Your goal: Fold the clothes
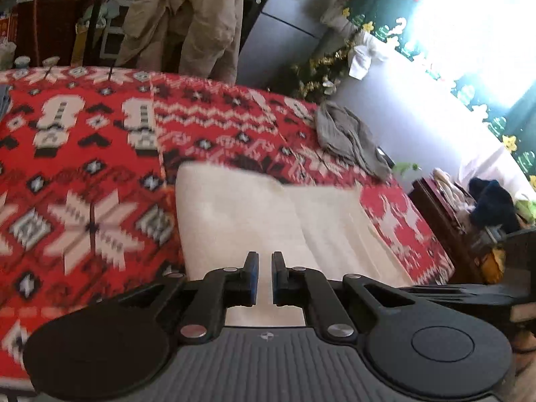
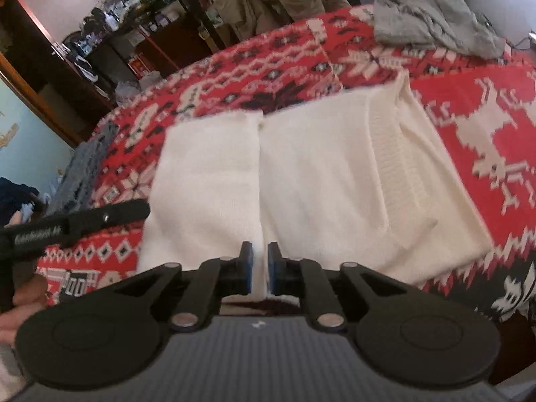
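A white knitted garment [image 1: 268,221] lies partly folded on the red patterned blanket [image 1: 83,167], with both sides folded in to a centre seam in the right wrist view [image 2: 301,174]. My left gripper [image 1: 264,278] hovers over its near edge, jaws a narrow gap apart, with only white fabric showing behind the gap. My right gripper [image 2: 259,268] is at the near edge at the seam, jaws narrowly apart with white cloth showing between the pads; a grip is unclear. The left gripper's arm [image 2: 77,222] shows at the left of the right wrist view.
A crumpled grey garment [image 1: 348,134] lies at the blanket's far right, also in the right wrist view [image 2: 432,20]. A folded blue-grey garment [image 2: 83,171] lies at the left edge. A beige jacket [image 1: 187,20] hangs behind the bed. Cluttered shelves [image 2: 134,23] stand beyond.
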`<state>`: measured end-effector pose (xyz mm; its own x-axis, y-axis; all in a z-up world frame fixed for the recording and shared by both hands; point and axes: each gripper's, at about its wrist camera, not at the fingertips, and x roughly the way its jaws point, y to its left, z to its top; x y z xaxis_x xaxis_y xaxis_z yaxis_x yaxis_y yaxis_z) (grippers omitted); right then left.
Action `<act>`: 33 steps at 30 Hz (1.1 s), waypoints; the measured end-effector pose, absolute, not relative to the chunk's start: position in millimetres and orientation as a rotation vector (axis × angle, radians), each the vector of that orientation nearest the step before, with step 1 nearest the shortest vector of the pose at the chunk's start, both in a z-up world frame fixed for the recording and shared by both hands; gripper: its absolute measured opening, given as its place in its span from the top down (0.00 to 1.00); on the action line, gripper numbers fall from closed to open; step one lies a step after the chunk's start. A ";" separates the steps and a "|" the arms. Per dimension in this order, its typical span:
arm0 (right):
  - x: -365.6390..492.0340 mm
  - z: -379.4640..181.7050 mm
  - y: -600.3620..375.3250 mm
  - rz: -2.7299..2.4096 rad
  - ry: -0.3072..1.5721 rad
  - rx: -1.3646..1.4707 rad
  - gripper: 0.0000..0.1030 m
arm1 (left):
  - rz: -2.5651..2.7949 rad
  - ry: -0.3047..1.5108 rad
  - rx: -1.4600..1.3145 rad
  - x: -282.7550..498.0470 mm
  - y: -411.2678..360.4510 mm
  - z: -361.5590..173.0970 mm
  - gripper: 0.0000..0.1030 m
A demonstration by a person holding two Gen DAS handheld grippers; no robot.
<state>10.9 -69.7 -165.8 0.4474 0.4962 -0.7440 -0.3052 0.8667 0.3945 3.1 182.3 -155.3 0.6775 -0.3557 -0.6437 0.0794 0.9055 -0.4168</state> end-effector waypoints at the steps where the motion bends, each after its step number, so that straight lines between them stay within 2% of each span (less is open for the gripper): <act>1: 13.0 -159.7 -68.9 0.502 0.961 0.204 0.87 | -0.253 0.798 -0.368 11.2 181.6 -157.6 0.94; 6: 27.7 -139.2 -52.3 0.585 0.864 0.194 0.87 | -0.258 0.845 -0.279 30.8 171.6 -178.4 0.94; 12: 51.7 -172.1 -7.3 0.678 0.964 0.186 0.87 | -0.261 0.849 -0.357 22.5 187.0 -190.1 0.96; 15: 50.9 -182.7 -7.4 0.692 0.943 0.156 0.90 | -0.269 0.848 -0.372 18.1 190.8 -191.8 0.97; 17: 49.2 -184.0 -10.9 0.675 0.935 0.124 1.00 | -0.271 0.848 -0.369 14.4 191.2 -191.1 0.97; 22: 52.2 -181.9 -34.1 0.652 0.986 0.197 1.00 | -0.295 0.846 -0.344 -2.9 184.8 -177.2 0.96; 23: 50.9 -179.6 -37.0 0.650 0.984 0.209 0.92 | -0.314 0.843 -0.341 -7.4 182.9 -174.3 0.96; 26: 37.6 -172.6 -41.8 0.685 0.955 0.230 0.88 | -0.350 0.858 -0.304 -17.9 173.9 -174.1 0.96; 30: 23.9 -180.5 -33.0 0.691 0.966 0.152 0.89 | -0.330 0.876 -0.233 -31.0 166.8 -187.8 0.95; 31: 20.8 -183.5 -32.4 0.682 0.965 0.123 0.94 | -0.329 0.875 -0.233 -34.3 167.8 -187.9 0.95; 33: 14.7 -185.2 -36.9 0.674 0.963 0.097 0.96 | -0.324 0.875 -0.233 -38.8 169.3 -187.3 0.96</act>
